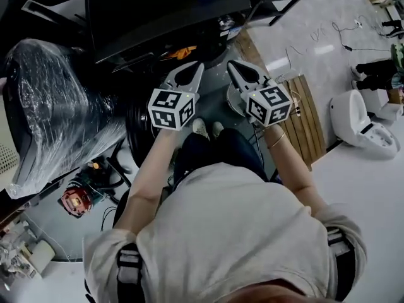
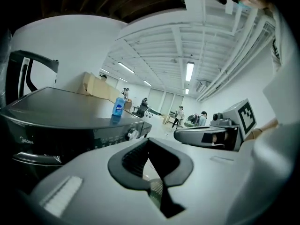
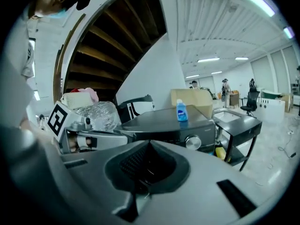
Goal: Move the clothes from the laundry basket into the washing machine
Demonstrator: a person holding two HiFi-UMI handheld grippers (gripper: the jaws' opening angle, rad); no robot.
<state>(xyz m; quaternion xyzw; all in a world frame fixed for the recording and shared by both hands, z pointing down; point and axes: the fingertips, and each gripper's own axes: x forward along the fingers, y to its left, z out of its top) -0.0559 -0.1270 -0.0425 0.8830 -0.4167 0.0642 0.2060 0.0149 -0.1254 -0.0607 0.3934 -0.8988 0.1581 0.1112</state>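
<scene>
Pressed together and empty, the jaws of my left gripper (image 1: 197, 68) and right gripper (image 1: 232, 67) point side by side toward the washing machine (image 1: 158, 11); laundry basket (image 3: 75, 100), pink cloth (image 3: 92, 94) on top, stands beyond.

This looks like a large open lab or workshop hall, not a home. A bare white ceiling (image 2: 154, 41) with exposed beams carries long strip lights (image 2: 189, 71), and the pale floor (image 1: 328, 17) runs far back to where people (image 2: 179, 116) stand among desks and an office chair (image 3: 248, 101). A dark washing machine (image 3: 176, 125) with a blue bottle (image 3: 181, 111) on top stands out in the open, beside a black metal rack (image 3: 240, 134). Loose cables (image 1: 315, 35) trail over the floor near a wooden pallet (image 1: 307, 124), a plastic-wrapped bulky object (image 1: 57, 106), a cardboard box (image 3: 193, 97) and a white machine (image 1: 358, 124). The underside of a staircase (image 3: 117, 46) rises overhead.
</scene>
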